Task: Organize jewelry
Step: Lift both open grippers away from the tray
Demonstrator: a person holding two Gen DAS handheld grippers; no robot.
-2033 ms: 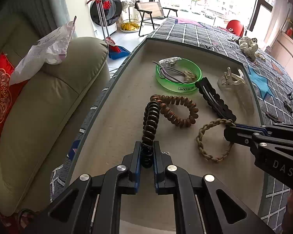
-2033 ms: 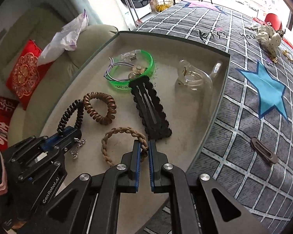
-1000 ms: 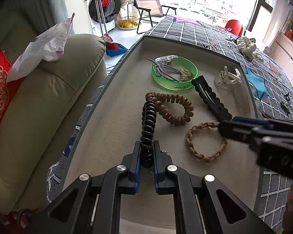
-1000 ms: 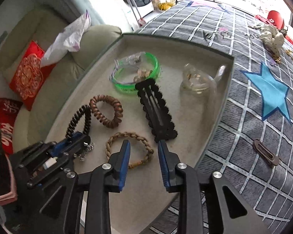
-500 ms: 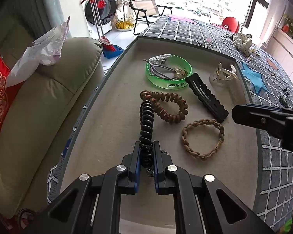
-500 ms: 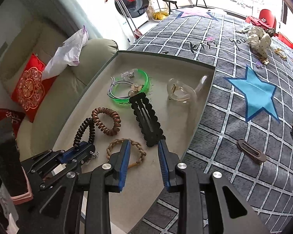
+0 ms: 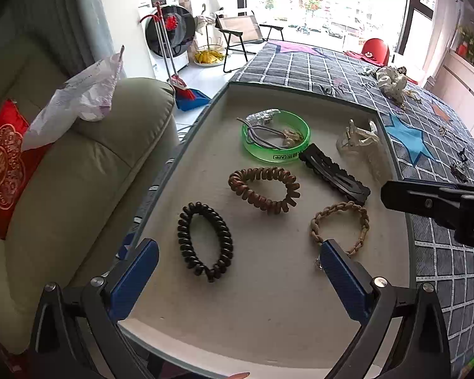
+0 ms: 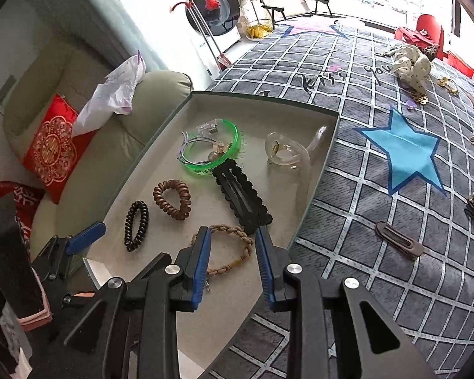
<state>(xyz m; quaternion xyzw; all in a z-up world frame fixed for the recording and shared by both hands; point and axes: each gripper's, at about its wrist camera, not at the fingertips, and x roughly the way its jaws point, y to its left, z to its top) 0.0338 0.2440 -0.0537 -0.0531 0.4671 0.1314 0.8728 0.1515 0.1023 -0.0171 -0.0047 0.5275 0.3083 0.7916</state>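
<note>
A beige tray [image 7: 252, 300] holds the jewelry. My left gripper [image 7: 237, 246] hangs low over its near end, its jaws opening wide. A black spiral hair tie [image 7: 185, 237] lies flat between them, touched by neither pad. Behind it lie a brown spiral tie [image 7: 262, 202], a braided bracelet [image 7: 363, 221], a black hair clip [image 7: 335, 173], a green bangle [image 7: 275, 154] and a clear claw clip [image 7: 360, 145]. My right gripper [image 8: 232, 233] hovers open over the braided bracelet [image 8: 246, 240], holding nothing. The left gripper's blue finger [image 8: 88, 233] shows beside the black tie [image 8: 136, 224].
The tray sits at the edge of a grey checked cloth [image 8: 363, 189] with a blue star. On the cloth lie a brown clip [image 8: 398, 240], a spotted scrunchie [image 8: 410, 63] and small pieces at the far right. A sofa [image 7: 79, 173] with a red cushion stands to the left.
My left jaws have sprung apart and let go of the black spiral tie, which now lies as an oval in the tray. The right gripper released the braided bracelet and lifted slightly.
</note>
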